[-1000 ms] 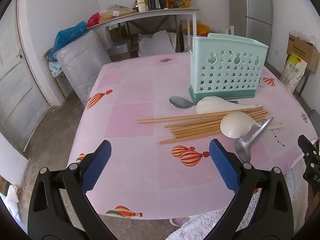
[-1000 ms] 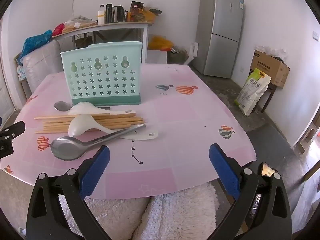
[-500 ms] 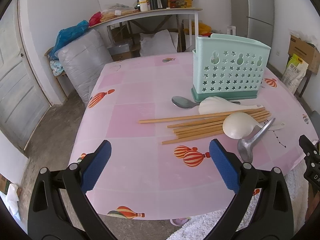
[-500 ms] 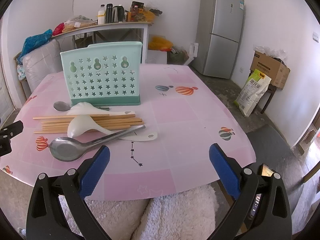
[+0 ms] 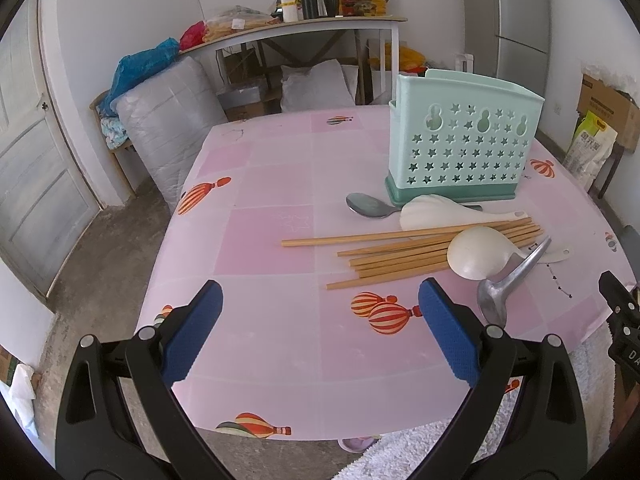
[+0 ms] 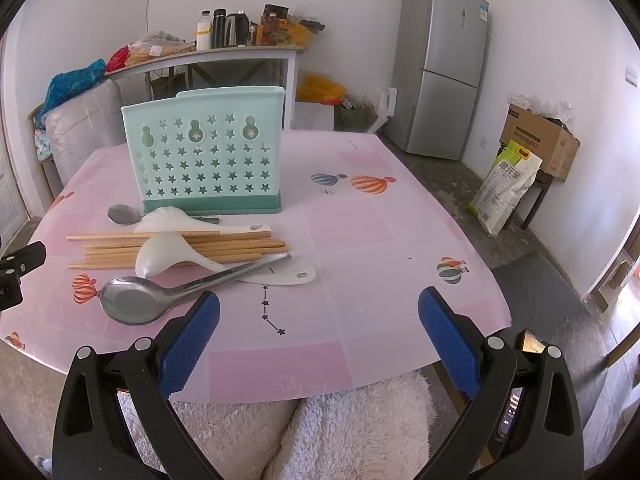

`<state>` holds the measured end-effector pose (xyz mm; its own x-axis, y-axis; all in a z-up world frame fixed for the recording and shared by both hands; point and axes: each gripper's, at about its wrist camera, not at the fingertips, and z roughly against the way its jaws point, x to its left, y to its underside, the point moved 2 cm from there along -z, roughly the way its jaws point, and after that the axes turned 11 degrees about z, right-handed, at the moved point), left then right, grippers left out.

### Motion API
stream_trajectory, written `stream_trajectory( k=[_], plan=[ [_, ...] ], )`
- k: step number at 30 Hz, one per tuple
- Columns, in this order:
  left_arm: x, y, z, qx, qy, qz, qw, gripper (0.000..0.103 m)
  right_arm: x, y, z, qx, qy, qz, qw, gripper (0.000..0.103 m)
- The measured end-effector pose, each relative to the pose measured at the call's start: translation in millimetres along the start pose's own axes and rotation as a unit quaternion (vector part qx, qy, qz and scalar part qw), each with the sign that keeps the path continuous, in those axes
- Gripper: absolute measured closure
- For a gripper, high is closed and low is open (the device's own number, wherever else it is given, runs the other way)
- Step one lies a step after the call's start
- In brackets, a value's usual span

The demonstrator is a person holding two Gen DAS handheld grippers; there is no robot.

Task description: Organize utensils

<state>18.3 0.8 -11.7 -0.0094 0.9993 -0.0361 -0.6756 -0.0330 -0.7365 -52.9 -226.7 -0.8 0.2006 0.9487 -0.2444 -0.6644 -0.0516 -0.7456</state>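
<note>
Left gripper (image 5: 320, 332) and right gripper (image 6: 319, 338): jaws spread wide, empty, near table edge. Utensils piled just before holder (image 6: 206, 152): chopsticks (image 6: 120, 250) under white spoon (image 6: 160, 254), metal ladle (image 6: 132, 302) nearest. Risk: overlapping items dragged or scattered during pickup.

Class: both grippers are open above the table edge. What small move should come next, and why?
Probably ease the right gripper forward and left to the large metal spoon. It lies on top of the pile, nearest that gripper, and the mint green star-cut utensil holder behind it shows no utensils yet.
</note>
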Motion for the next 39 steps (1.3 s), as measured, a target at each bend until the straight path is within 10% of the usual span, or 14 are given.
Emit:
stream_trajectory(
  k=[18,26,31,39],
  plan=[
    [-6,-1,-5,0.022,0.066,-0.004,0.9975,0.009,-1,-1,2,-0.001,0.001,-0.001,1.0,0.006],
    [-7,-3,-5,0.051,0.178,0.041,0.9818,0.009,-1,-1,0,0.001,-0.001,-0.004,1.0,0.006],
    [-12,0,-10,0.095,0.269,0.069,0.956,0.009,4,2,-2,0.004,-0.007,-0.004,1.0,0.006],
    [-24,4,-27,0.113,0.287,0.052,0.9497,0.009,14,17,-15,0.02,-0.022,-0.002,1.0,0.006]
  ],
)
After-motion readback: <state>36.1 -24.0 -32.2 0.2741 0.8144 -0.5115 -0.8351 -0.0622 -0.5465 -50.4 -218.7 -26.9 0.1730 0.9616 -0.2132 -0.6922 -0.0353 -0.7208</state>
